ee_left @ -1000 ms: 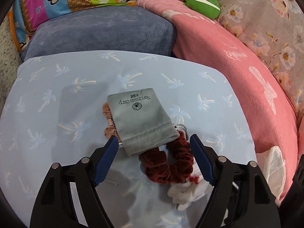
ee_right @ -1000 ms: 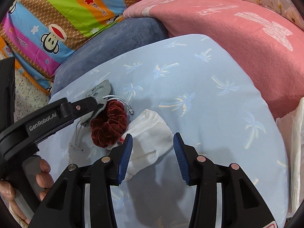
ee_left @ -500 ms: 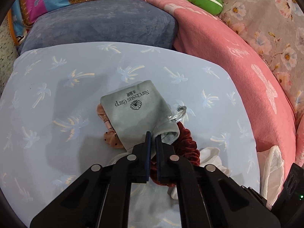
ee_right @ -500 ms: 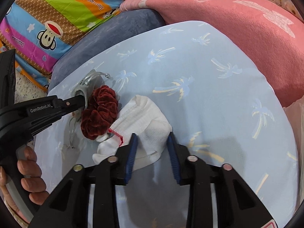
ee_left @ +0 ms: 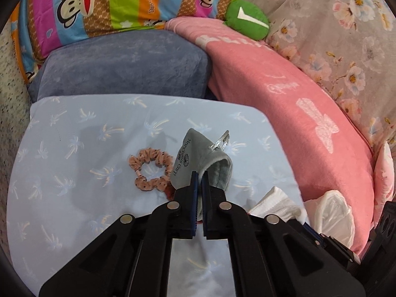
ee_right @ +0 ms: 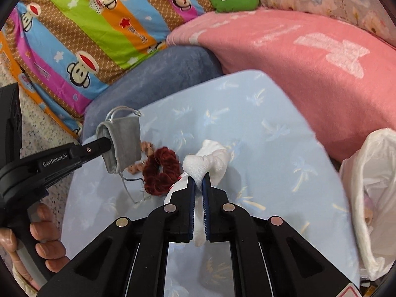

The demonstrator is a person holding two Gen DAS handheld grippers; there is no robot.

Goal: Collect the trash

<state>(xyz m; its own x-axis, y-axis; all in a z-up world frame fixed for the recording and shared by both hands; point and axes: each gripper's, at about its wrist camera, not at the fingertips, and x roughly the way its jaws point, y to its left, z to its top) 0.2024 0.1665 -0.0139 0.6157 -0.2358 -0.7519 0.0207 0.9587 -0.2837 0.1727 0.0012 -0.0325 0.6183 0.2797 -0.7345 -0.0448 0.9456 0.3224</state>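
Observation:
My left gripper [ee_left: 198,175] is shut on a grey drawstring pouch [ee_left: 198,163] and holds it lifted above the light blue pillow [ee_left: 74,173]; the pouch also shows in the right wrist view [ee_right: 123,141]. My right gripper [ee_right: 198,180] is shut on a white cloth [ee_right: 210,163], bunched and raised off the pillow. A dark red scrunchie [ee_right: 160,170] and a peach dotted scrunchie [ee_left: 148,170] lie on the pillow between the grippers.
A white plastic bag [ee_right: 371,198] stands open at the right edge of the pillow. A pink blanket [ee_right: 309,57], a blue-grey cushion [ee_left: 123,64], a striped monkey quilt [ee_left: 111,2] and a green plush [ee_left: 247,19] lie behind.
Both grippers closed, the left on the grey pouch, the right on the white cloth, and lifted them. The peach scrunchie that lay under the pouch is now uncovered.

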